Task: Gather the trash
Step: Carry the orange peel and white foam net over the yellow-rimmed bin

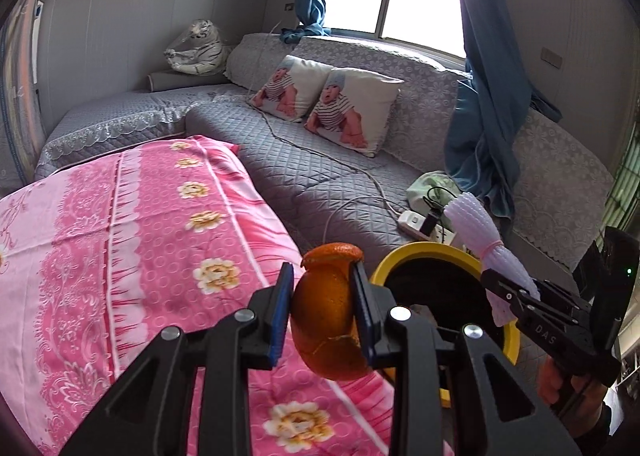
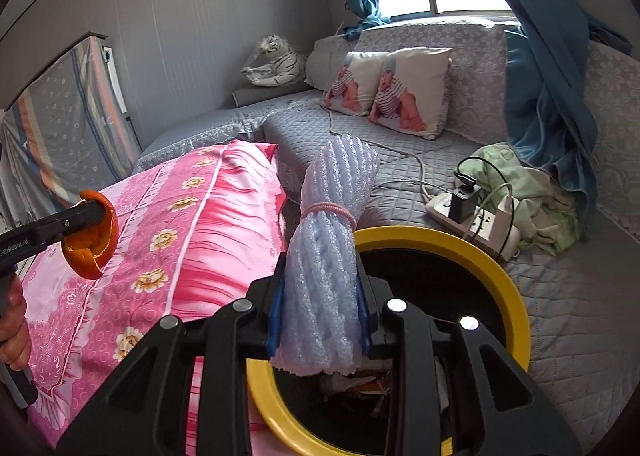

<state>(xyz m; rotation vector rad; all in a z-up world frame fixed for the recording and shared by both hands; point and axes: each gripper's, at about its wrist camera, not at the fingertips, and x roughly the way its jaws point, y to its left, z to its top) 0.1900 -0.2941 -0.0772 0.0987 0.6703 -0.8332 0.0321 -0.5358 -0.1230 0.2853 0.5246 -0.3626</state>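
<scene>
My left gripper (image 1: 322, 306) is shut on a cupped piece of orange peel (image 1: 326, 316), held above the edge of the pink flowered cloth (image 1: 140, 256). The same peel (image 2: 90, 236) shows at the far left of the right wrist view. My right gripper (image 2: 322, 314) is shut on a bundle of white foam fruit netting (image 2: 324, 256) tied with a pink band, held over the yellow-rimmed bin (image 2: 460, 244). In the left wrist view that bundle (image 1: 488, 240) hangs over the bin's (image 1: 424, 252) right side. Some rubbish lies inside the bin.
A grey quilted sofa (image 1: 320, 175) wraps around behind, with two printed cushions (image 1: 352, 111) and a plush tiger (image 1: 198, 49). A power strip (image 2: 472, 215) with chargers and cables lies by a green cloth (image 2: 532, 191). Blue curtains (image 1: 488, 115) hang over the sofa's right part.
</scene>
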